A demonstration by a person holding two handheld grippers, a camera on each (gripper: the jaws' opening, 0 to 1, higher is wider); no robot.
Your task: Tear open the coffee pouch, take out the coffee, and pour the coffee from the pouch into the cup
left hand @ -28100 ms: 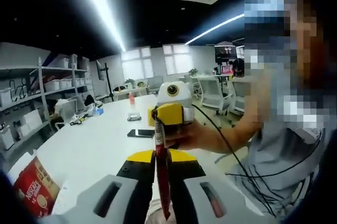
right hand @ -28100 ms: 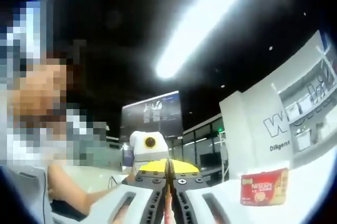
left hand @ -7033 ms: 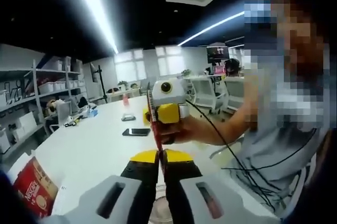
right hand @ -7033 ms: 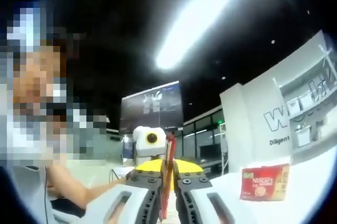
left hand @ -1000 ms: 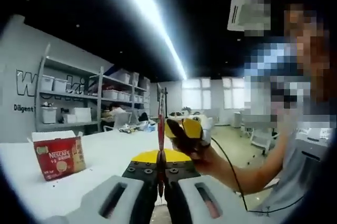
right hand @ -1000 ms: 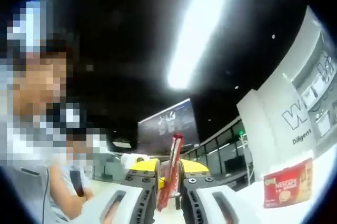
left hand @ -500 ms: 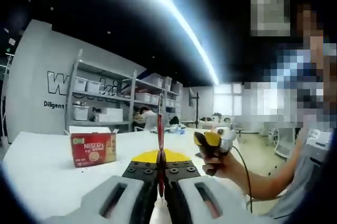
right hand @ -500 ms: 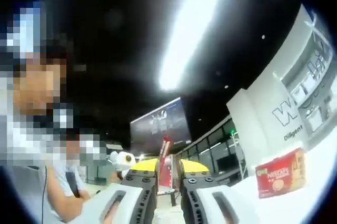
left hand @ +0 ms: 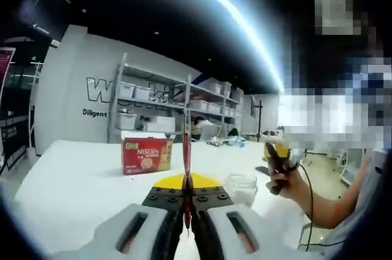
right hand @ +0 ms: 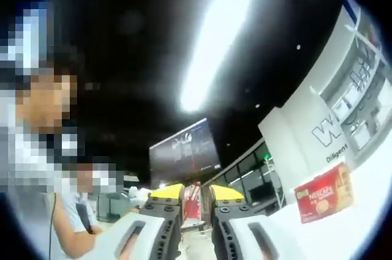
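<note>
- The left gripper (left hand: 187, 206) has its jaws pressed together on a red coffee stick pouch (left hand: 186, 150), which stands upright as a thin edge above the yellow jaw tips.
- In the right gripper view, the right gripper (right hand: 196, 208) has its jaws slightly parted, and a small red strip (right hand: 193, 197) sits in the gap; I cannot tell whether it is pinched or merely seen between them.
- The pouch looks like thin, glossy foil film: light, floppy along its length, stiffer where the seams run. I would judge it slippery, so a firm hold low on the body, clear of the top, suits pouring best.
- The powder inside should shift easily, so tipping needs a slow hand.
- A clear glass cup (left hand: 241, 188) with a ribbed wall stands on the white table (left hand: 73, 186), just right of the held pouch; it looks hard, smooth and breakable.
- Farther back on the left sits a red Nescafe carton (left hand: 146, 154), a matte cardboard box with its flap up.
- To the right, a hand (left hand: 283, 177) holds a yellow-tipped gripper above the table's edge.
</note>
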